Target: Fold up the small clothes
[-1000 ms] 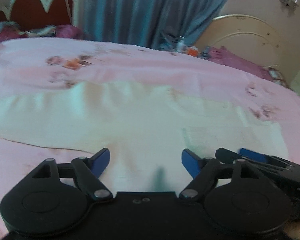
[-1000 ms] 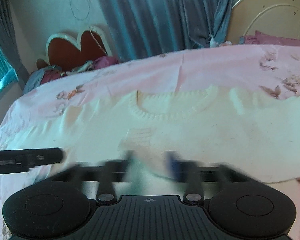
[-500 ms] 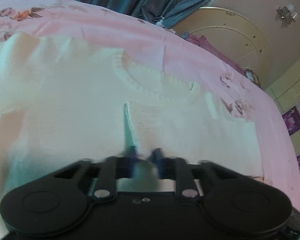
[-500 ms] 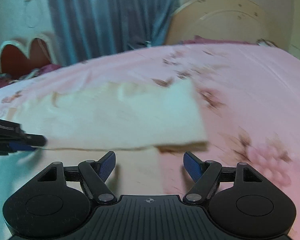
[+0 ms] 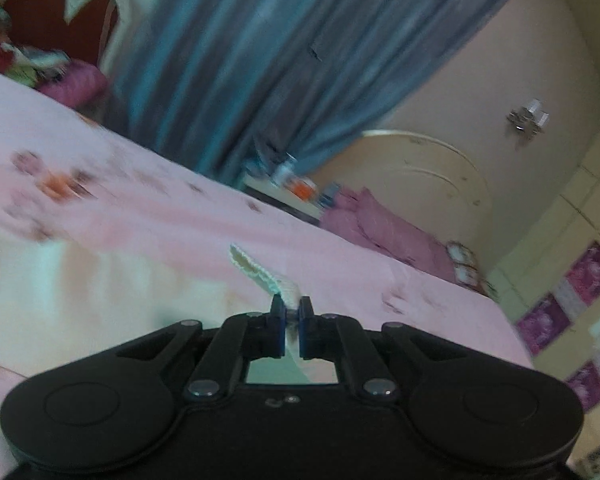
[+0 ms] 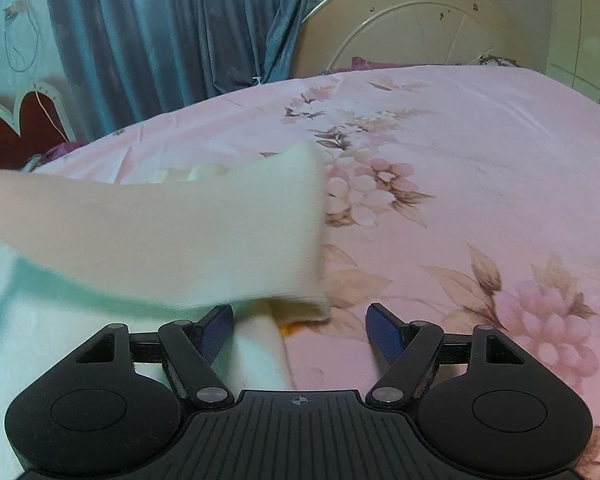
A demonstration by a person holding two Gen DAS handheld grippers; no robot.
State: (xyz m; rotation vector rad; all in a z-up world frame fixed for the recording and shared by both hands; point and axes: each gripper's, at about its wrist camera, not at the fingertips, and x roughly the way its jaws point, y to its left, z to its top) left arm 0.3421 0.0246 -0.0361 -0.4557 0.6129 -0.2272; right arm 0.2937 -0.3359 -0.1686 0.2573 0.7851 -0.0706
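A cream knitted sweater lies spread on the pink floral bed sheet. My left gripper is shut on a ribbed edge of the sweater, which rises from between the blue pads. In the right wrist view a raised band of the sweater stretches from the left to its squared end, lifted off the bed. My right gripper stands open just in front of and below that end, its left pad over cream fabric, nothing pressed between the pads.
Blue curtains and a cream round headboard stand behind the bed. Purple pillows lie at the far edge, a red scalloped headboard at far left. Bare floral sheet spreads to the right of the sweater.
My left gripper went from open to shut on the sweater's ribbed edge and lifted it. The right gripper swung right, from the neckline to the sweater's end, staying open.
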